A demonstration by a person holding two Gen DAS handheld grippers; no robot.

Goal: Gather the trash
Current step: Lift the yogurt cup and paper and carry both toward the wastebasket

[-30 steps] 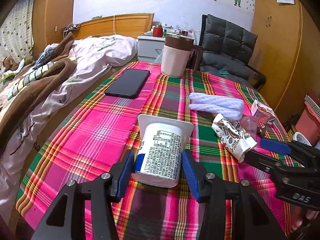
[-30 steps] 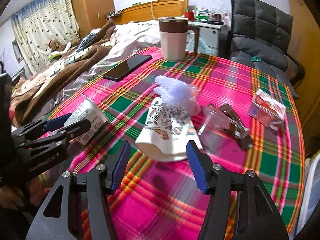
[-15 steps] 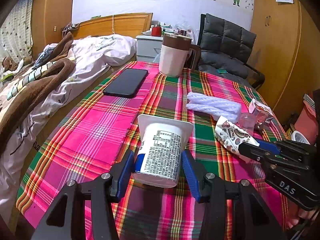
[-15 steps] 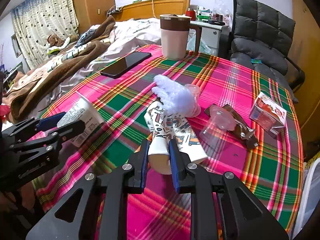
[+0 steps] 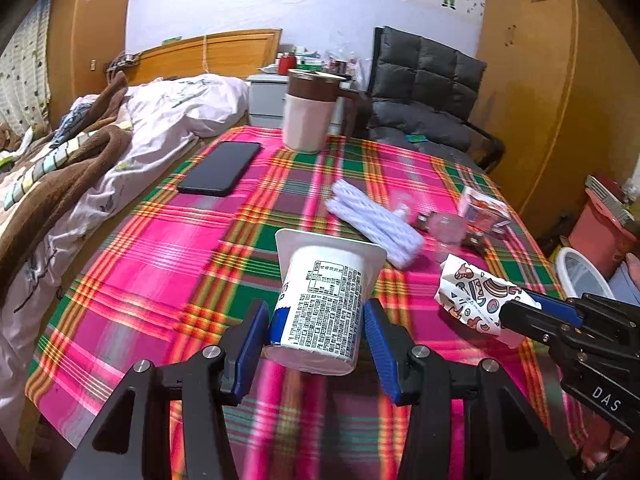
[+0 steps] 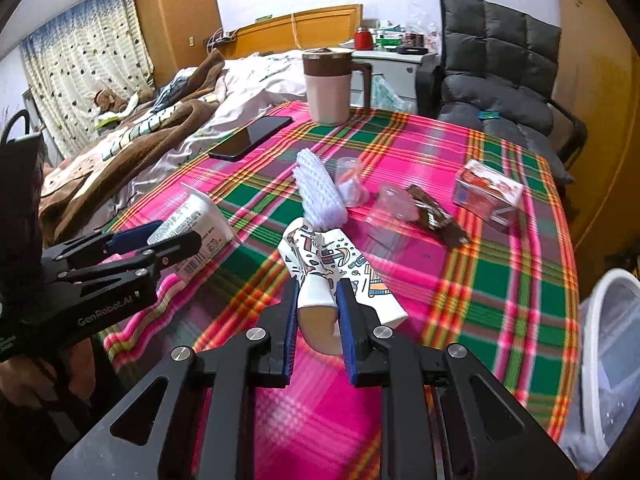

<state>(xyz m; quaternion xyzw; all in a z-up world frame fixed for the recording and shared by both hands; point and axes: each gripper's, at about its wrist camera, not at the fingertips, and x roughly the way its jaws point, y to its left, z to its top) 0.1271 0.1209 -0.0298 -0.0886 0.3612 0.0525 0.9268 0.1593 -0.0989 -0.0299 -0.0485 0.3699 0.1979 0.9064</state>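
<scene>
My left gripper is shut on a white yogurt cup with printed text, lying on its side just above the plaid table; the cup shows in the right wrist view too. My right gripper is shut on a crushed patterned paper cup and holds it off the table; it also shows in the left wrist view. A white mesh sleeve, clear plastic cups, a brown wrapper and a small red-and-white carton lie on the table.
A black phone and a pink-and-brown mug stand at the table's far side. A white bin sits off the right edge. A bed is on the left, a grey chair behind.
My right gripper closed on the patterned paper cup and lifted it toward the right. My left gripper closed on the yogurt cup and raised it slightly.
</scene>
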